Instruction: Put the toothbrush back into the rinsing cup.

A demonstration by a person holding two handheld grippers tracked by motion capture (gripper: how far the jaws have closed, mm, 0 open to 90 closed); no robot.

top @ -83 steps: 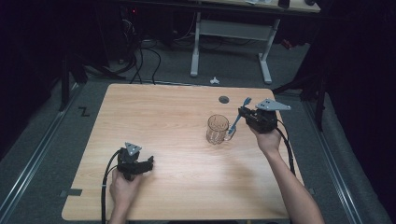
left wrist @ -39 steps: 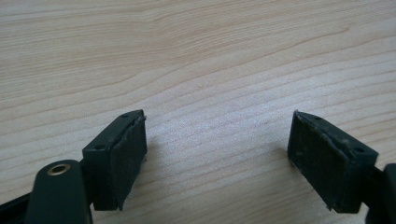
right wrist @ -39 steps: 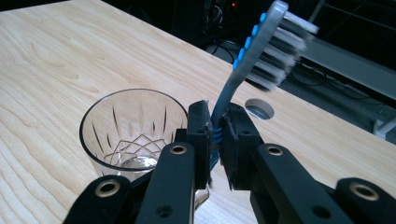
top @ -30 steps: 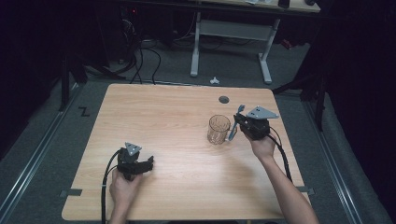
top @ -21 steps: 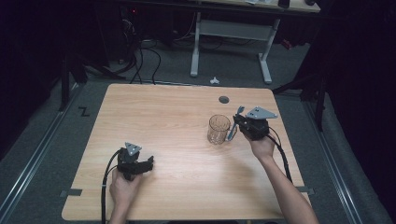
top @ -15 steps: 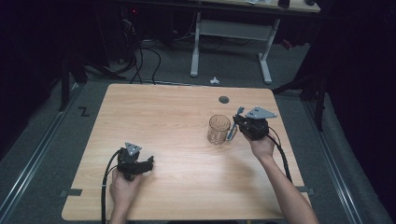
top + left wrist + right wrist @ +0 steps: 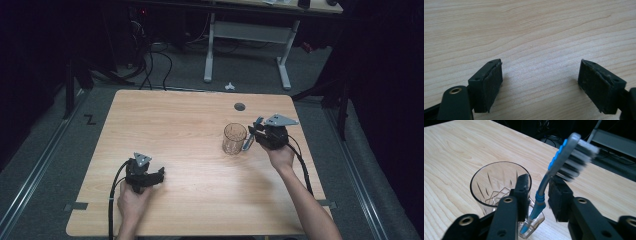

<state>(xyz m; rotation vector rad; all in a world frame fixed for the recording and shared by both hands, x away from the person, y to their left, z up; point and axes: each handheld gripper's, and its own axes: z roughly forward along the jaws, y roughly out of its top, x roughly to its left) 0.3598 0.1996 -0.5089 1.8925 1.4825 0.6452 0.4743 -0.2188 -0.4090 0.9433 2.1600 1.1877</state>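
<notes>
A clear cut glass (image 7: 234, 138) (image 7: 491, 185) stands right of the table's middle. Just to its right a blue and grey toothbrush (image 7: 249, 139) (image 7: 559, 155) stands head up and tilted, outside the glass, its lower end by the glass's base. My right gripper (image 7: 256, 134) (image 7: 539, 181) has just been opening. The toothbrush handle is between its jaws, with a gap on each side. The brush head is blurred. My left gripper (image 7: 161, 173) (image 7: 540, 77) lies open at the front left, with bare wood between its pads.
A round dark hole (image 7: 239, 106) sits in the tabletop (image 7: 170, 120) behind the glass. Beyond the far edge are a white desk frame (image 7: 245, 35), cables and a small white piece (image 7: 229, 86) on the floor.
My right gripper has come left and down with the toothbrush to just beside the glass, and has held there over the last second. My left gripper has not moved.
</notes>
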